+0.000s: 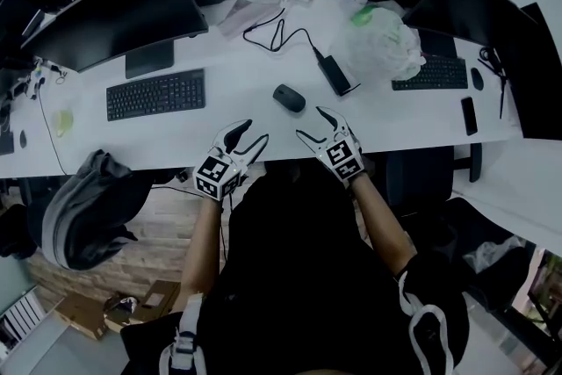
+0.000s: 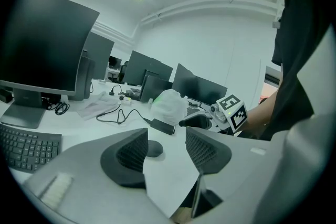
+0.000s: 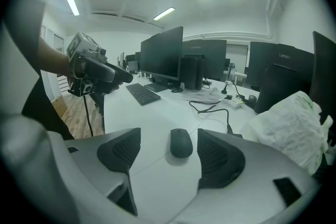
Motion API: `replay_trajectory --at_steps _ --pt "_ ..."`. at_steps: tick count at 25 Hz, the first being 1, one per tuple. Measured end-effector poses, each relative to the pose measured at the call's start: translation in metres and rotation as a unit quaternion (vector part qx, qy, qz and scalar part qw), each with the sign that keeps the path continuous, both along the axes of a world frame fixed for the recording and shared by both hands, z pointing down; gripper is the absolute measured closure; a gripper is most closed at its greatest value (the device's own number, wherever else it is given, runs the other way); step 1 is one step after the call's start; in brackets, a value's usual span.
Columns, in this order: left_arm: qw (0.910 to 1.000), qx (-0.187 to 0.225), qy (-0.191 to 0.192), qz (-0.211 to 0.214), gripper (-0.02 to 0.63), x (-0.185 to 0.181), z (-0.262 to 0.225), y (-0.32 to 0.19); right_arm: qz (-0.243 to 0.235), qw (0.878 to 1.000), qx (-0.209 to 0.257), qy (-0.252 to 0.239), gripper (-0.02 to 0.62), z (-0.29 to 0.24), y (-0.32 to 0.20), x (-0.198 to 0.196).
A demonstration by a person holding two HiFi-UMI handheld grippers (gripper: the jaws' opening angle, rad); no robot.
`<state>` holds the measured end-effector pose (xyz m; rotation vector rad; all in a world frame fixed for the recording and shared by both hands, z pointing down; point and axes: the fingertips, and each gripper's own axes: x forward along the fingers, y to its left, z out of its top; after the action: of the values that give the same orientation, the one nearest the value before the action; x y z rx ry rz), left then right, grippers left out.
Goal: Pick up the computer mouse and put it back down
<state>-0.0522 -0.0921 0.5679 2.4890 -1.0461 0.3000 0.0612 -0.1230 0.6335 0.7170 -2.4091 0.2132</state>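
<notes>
The black computer mouse [image 1: 289, 97] lies on the white desk [image 1: 219, 132], a little beyond both grippers. My right gripper [image 1: 313, 124] stands open near the desk's front edge and points at the mouse [image 3: 181, 142], which shows ahead of its pads with nothing between them. My left gripper [image 1: 249, 137] is open too, left of the right one, with only bare desk between its pads; the mouse [image 2: 155, 149] peeks out past its left pad. Neither gripper touches the mouse.
A black keyboard [image 1: 155, 94] lies at the left under a large monitor [image 1: 114, 18]. A power brick [image 1: 335, 74] with its cable and a white plastic bag [image 1: 379, 43] sit behind the mouse at the right. More monitors stand along the back.
</notes>
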Motion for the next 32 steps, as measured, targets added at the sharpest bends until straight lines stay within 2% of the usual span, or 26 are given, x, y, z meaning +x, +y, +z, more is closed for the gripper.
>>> replay_trajectory --at_steps 13,22,32 --pt "0.9993 -0.029 0.000 -0.022 0.380 0.000 0.014 -0.015 -0.037 0.999 -0.027 0.004 0.256 0.021 -0.021 -0.011" --pt "0.9973 -0.044 -0.001 -0.059 0.380 -0.010 0.027 -0.030 -0.065 0.997 -0.051 0.001 0.256 0.039 -0.030 -0.023" --pt "0.9960 -0.057 -0.002 -0.069 0.380 -0.009 0.040 -0.041 -0.083 0.994 -0.074 0.007 0.257 0.069 -0.039 -0.036"
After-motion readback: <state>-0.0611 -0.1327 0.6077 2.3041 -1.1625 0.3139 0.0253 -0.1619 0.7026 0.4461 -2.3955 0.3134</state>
